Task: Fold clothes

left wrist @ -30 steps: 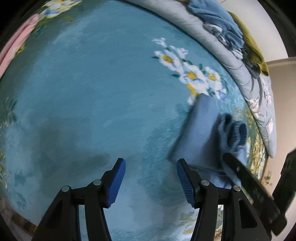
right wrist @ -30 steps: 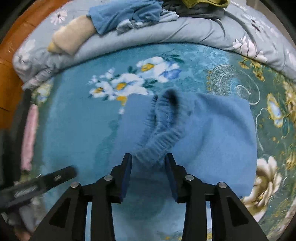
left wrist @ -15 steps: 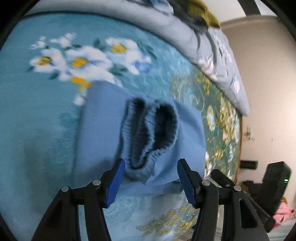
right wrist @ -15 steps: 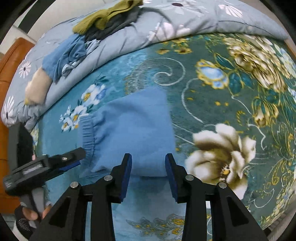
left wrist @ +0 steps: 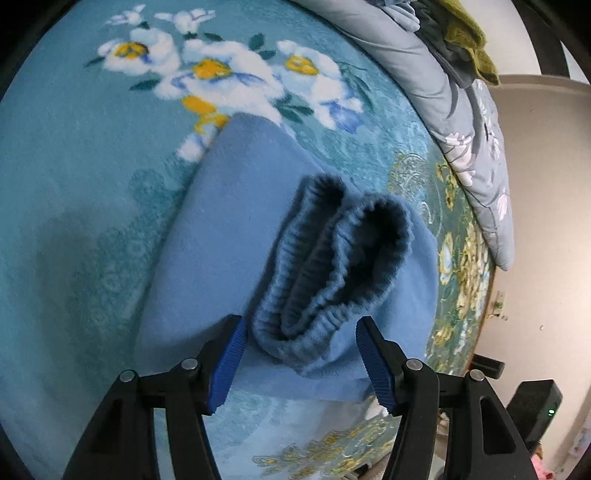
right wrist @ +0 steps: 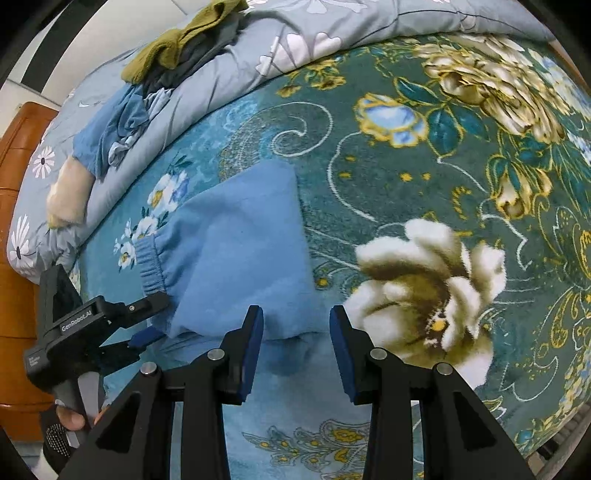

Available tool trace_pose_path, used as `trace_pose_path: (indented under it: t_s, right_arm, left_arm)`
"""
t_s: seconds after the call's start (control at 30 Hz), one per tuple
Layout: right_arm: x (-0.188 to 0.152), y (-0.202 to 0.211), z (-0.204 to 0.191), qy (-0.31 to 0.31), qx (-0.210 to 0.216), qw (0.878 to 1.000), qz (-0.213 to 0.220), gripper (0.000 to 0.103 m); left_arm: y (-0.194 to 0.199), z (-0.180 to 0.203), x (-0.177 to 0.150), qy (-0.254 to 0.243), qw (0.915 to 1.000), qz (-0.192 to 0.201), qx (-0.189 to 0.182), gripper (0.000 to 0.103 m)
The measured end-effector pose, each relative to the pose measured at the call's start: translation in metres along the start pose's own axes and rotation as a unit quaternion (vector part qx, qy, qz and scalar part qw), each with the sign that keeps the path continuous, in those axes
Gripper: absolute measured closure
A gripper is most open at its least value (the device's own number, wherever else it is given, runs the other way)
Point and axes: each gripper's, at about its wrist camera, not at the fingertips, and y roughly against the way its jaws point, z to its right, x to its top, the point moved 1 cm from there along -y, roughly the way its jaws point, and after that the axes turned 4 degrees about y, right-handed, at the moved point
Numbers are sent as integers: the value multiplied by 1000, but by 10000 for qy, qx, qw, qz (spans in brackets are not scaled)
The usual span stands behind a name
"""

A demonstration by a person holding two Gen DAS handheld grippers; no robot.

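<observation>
Left gripper (left wrist: 299,354) hangs over the near end of the folded blue garment (left wrist: 229,229), fingers spread either side of its ribbed cuffs (left wrist: 332,266), nothing pinched. Right gripper (right wrist: 295,343) at the garment's near edge, fingers apart, gripping nothing. The garment lies flat on the floral blanket (right wrist: 424,166). Beyond, a clothes pile (right wrist: 162,62) on the quilt (right wrist: 314,33).

The bed is covered by a teal plush blanket (right wrist: 424,177) printed with white, yellow and gold flowers. A grey-blue floral quilt (right wrist: 303,44) is bunched along its far edge. An orange-brown wooden headboard (right wrist: 18,177) stands at one end. A plain beige wall (left wrist: 546,221) rises beyond the bed. A black device (left wrist: 535,410) with a green indicator light sits beside the bed.
</observation>
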Motion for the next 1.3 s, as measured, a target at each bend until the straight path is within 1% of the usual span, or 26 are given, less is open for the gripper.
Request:
trace_pose_path:
  t_s: [0.17, 0.2, 0.23, 0.3, 0.37, 0.43, 0.5, 0.6, 0.7, 0.8, 0.93, 1.03, 1.07, 1.2, 1.3]
  right_arm:
    - [2, 3, 9, -64, -58, 10000, 5, 65]
    - [2, 4, 11, -90, -65, 9999, 7, 65]
    - [2, 4, 13, -117, -70, 9999, 10, 65]
    - [3, 5, 16, -161, -81, 9998, 11, 65]
    - [3, 5, 17, -201, -66, 9998, 5, 65]
    - [4, 6, 18, -238, -54, 9997, 4, 65]
    - [5, 6, 17, -269, -42, 9996, 11, 65]
    - [8, 7, 14, -267, 27, 9996, 32, 65]
    - [10, 5, 7, -185, 106, 9998, 29, 65]
    - [9, -5, -1, -44, 158, 9998, -99, 65]
    - [12, -17, -13, 115, 221, 9995, -215, 65]
    - [17, -18, -22, 204, 245, 9993, -195, 65]
    - [19, -17, -25, 233, 277, 9992, -183, 65]
    - [27, -18, -43, 512, 366, 9979, -152, 65]
    - [26, -28, -50, 713, 253, 9967, -290, 65]
  left_arm:
    - [-2, 2, 2, 124, 9998, 143, -32, 41]
    - [0, 1, 3, 221, 9995, 195, -57, 45]
    - [2, -1, 4, 319, 9992, 248, -82, 54]
    - [7, -3, 5, 513, 9980, 353, -131, 67]
    - [13, 1, 4, 514, 9975, 442, -200, 70]
    - [21, 8, 2, 446, 9972, 525, -276, 76]
    - [31, 16, 4, 358, 9965, 614, -443, 78]
    - [50, 27, 8, 235, 9945, 763, -680, 79]
    - [70, 19, 11, 170, 9932, 922, -692, 79]
    - [70, -5, 16, 284, 9943, 929, -435, 79]
    - [44, -43, 22, 536, 9965, 634, -89, 79]
    - [30, -44, 21, 341, 9976, 543, 263, 75]
    - [29, -44, 20, 310, 9977, 520, 311, 74]
    - [36, -34, 18, 176, 9978, 565, 304, 75]
    - [44, -30, 17, 5, 9975, 615, 350, 70]
